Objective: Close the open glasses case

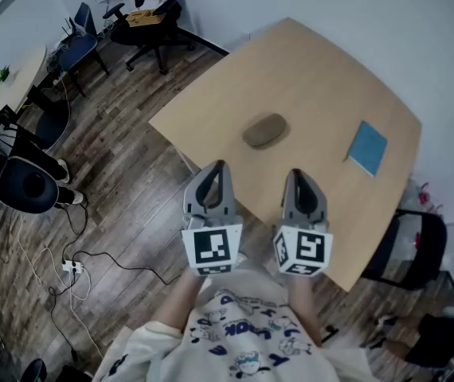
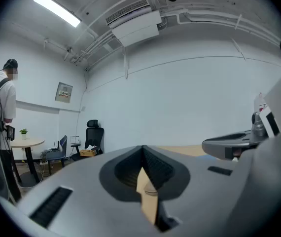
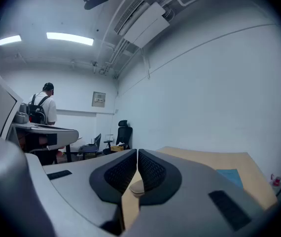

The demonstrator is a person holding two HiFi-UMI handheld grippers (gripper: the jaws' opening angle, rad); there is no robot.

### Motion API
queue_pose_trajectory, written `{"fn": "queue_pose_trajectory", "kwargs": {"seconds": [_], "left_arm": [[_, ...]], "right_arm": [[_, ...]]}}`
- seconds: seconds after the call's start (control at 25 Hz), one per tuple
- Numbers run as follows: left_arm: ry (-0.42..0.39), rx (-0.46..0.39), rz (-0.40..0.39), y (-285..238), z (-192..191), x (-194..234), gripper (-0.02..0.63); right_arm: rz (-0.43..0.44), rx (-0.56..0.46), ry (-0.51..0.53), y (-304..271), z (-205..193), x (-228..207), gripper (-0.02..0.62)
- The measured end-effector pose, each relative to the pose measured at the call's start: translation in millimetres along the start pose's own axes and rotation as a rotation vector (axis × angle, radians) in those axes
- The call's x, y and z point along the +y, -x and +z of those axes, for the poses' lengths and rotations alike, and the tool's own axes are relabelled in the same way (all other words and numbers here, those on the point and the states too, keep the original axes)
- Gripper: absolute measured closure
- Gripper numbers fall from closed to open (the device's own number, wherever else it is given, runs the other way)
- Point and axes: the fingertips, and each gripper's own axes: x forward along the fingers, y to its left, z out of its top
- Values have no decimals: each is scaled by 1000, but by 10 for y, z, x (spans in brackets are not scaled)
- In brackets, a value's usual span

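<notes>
A brown-grey oval glasses case (image 1: 265, 130) lies near the middle of the light wooden table (image 1: 322, 78), and from the head view its lid looks down. My left gripper (image 1: 216, 167) and right gripper (image 1: 298, 175) hover side by side over the table's near edge, short of the case and apart from it. Both point roughly level toward it. Both are shut with nothing between the jaws. Through the slit below the shut jaws of the left gripper (image 2: 143, 152) a sliver of the case (image 2: 151, 190) shows. The right gripper (image 3: 137, 154) shows the case (image 3: 136, 187) the same way.
A blue booklet (image 1: 367, 147) lies on the table to the right of the case. A black chair (image 1: 408, 249) stands at the table's right edge, office chairs (image 1: 151, 18) at the back left, and cables (image 1: 76, 265) on the wooden floor. A person with a backpack (image 3: 43, 108) stands far off.
</notes>
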Motion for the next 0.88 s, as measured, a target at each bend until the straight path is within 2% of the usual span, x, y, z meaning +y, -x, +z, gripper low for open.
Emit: {"fn": "queue_pose_trajectory", "kwargs": {"seconds": [0.52, 0.72, 0.88], "left_arm": [[-11, -6, 8, 12, 17, -53, 604], [-25, -3, 16, 1, -4, -116, 604], [-25, 2, 36, 0, -48, -71, 604]], "right_arm": [[2, -7, 2, 40, 4, -39, 586], [-12, -2, -39, 56, -80, -145, 586], [10, 8, -20, 30, -107, -119, 584]]}}
